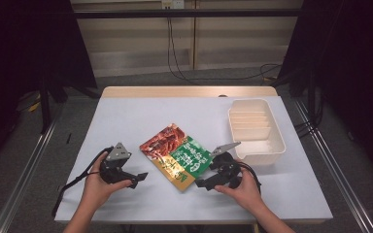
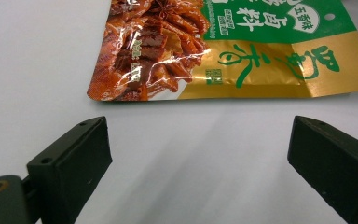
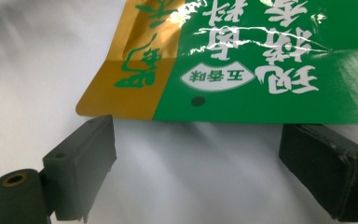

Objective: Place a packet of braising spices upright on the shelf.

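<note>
A white table (image 1: pixel 126 116) seen from above, with a person's two forearms coming in from the near edge, each hand holding a black two-jaw gripper. Near the middle of the table lies a flat snack pouch (image 1: pixel 176 156) — glossy, printed with a photo of reddish-brown braised food at one end, and green and gold panels with white and green lettering at the other. It lies turned at an angle to the table edges.

The left gripper (image 1: pixel 140 178) sits just beside the pouch's near left side, low over the table. In the left gripper view its jaws stand spread wide with bare table between them, and the pouch's long gold edge (image 2: pixel 223 70) lies just beyond the tips, not touched.

The right gripper (image 1: pixel 201 184) is at the pouch's near corner. In the right gripper view its jaws are also spread wide, the pouch's green end (image 3: pixel 261 74) lying just past them — close, but not pinched.

Farther right on the table sits a cream plastic tray (image 1: pixel 278 145) with ribbed compartments, apart from the pouch.
</note>
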`<state>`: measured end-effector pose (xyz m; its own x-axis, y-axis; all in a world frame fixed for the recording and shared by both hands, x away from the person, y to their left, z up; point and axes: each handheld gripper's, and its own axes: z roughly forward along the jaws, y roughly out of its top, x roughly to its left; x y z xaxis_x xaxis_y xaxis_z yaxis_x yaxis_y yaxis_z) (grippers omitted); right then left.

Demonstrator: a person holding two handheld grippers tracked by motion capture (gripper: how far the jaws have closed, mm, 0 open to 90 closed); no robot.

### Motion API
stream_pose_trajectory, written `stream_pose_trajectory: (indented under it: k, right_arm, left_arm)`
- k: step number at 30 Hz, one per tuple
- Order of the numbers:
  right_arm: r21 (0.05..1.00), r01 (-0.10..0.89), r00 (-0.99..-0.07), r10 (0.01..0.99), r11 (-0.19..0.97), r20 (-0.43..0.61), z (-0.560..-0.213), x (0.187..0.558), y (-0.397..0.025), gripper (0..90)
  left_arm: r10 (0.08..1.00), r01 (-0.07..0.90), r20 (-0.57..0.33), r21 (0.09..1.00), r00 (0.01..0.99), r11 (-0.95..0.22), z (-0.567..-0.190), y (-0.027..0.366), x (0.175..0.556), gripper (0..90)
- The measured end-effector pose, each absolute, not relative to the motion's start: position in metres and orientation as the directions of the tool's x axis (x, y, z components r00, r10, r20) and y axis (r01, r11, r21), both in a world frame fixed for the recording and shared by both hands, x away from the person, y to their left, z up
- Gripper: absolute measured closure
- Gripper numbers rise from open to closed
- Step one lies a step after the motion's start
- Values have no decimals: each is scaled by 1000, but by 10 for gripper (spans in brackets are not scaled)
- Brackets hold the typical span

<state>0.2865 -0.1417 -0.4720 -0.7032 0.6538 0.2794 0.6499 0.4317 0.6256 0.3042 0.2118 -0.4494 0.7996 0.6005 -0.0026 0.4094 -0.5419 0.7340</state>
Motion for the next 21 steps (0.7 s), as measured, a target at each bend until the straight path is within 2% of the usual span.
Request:
stream_pose_trajectory:
  k: [11, 21]
  right_arm:
    - [604, 721, -620, 705, 338, 345, -473, 300, -128, 103]
    - [607, 729, -605, 714, 316, 354, -474, 307, -116, 260]
  left_arm:
    - [602, 399, 15, 735, 799, -548, -449, 211, 302, 59]
    - [603, 390, 30, 737, 797, -552, -448, 210, 301, 64]
